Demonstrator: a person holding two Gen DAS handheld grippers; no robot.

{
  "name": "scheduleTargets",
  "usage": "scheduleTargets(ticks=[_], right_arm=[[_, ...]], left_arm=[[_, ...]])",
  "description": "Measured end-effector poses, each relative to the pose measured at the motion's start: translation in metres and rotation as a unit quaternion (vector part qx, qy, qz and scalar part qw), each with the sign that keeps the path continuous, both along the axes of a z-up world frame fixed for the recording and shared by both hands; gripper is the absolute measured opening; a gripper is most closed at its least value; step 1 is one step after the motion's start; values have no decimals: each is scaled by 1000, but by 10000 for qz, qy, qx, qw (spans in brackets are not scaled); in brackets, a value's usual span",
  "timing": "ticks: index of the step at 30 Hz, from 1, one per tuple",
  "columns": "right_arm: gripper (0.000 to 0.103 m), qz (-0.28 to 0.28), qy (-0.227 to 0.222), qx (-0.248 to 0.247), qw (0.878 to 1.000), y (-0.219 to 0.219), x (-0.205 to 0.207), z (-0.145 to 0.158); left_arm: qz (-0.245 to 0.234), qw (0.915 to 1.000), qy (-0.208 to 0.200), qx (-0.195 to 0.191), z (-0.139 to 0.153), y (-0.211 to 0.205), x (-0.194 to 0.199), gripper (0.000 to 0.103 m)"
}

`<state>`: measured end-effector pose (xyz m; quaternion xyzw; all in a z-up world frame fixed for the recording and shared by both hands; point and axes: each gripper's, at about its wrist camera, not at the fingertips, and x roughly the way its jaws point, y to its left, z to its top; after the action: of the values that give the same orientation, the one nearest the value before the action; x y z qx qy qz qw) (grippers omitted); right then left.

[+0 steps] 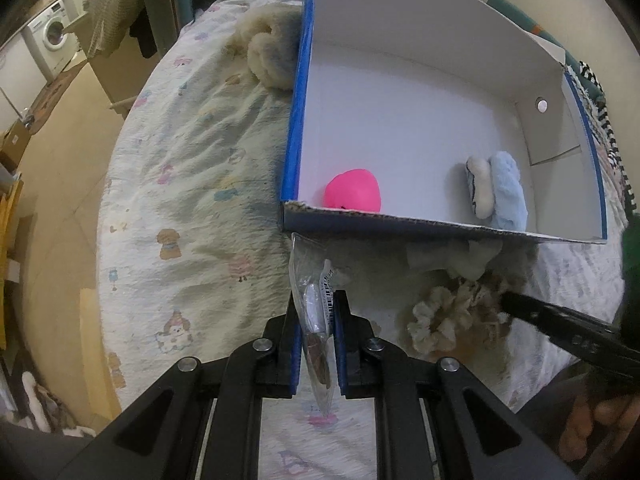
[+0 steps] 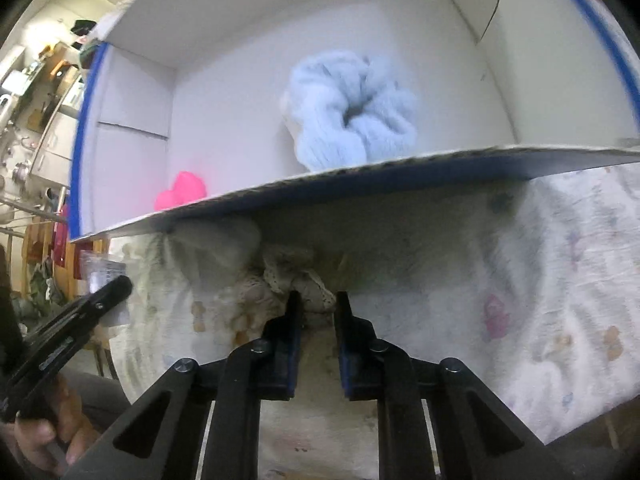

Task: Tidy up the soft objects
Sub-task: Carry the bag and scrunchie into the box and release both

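1. A clear packet [image 1: 316,320] is pinched upright by the left gripper [image 1: 318,312], at 6 o'clock of the box [image 1: 400,222].
2. A cream scrunchie [image 2: 304,292] on the bedsheet [image 1: 180,184] is pinched by the right gripper [image 2: 316,304].
3. A pink toy [image 1: 353,190] at 7 o'clock and a blue scrunchie [image 1: 507,188] at 4 o'clock are held inside the box.

A matt white cardboard box [image 1: 420,120] holds a fluffy blue scrunchie [image 2: 352,112] and a smooth pink ball [image 1: 353,191]; a crinkly clear plastic packet [image 1: 316,320] sits over wrinkled printed cloth [image 1: 192,184].
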<state>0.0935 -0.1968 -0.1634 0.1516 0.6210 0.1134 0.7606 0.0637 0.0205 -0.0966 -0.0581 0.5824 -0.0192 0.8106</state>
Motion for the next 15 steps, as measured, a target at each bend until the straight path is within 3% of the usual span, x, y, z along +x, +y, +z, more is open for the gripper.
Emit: scheduleTargets(ticks=[9,15], right_arm=[[16,-205,-1059,85,9941,-18,-41,56],[16,-188,-1021,147,9945,-21,-50,56]], left_arm=[[-8,9998,-126,150,3,0,-5,12],[-58,9991,-271,322,9,-6,-13,12]])
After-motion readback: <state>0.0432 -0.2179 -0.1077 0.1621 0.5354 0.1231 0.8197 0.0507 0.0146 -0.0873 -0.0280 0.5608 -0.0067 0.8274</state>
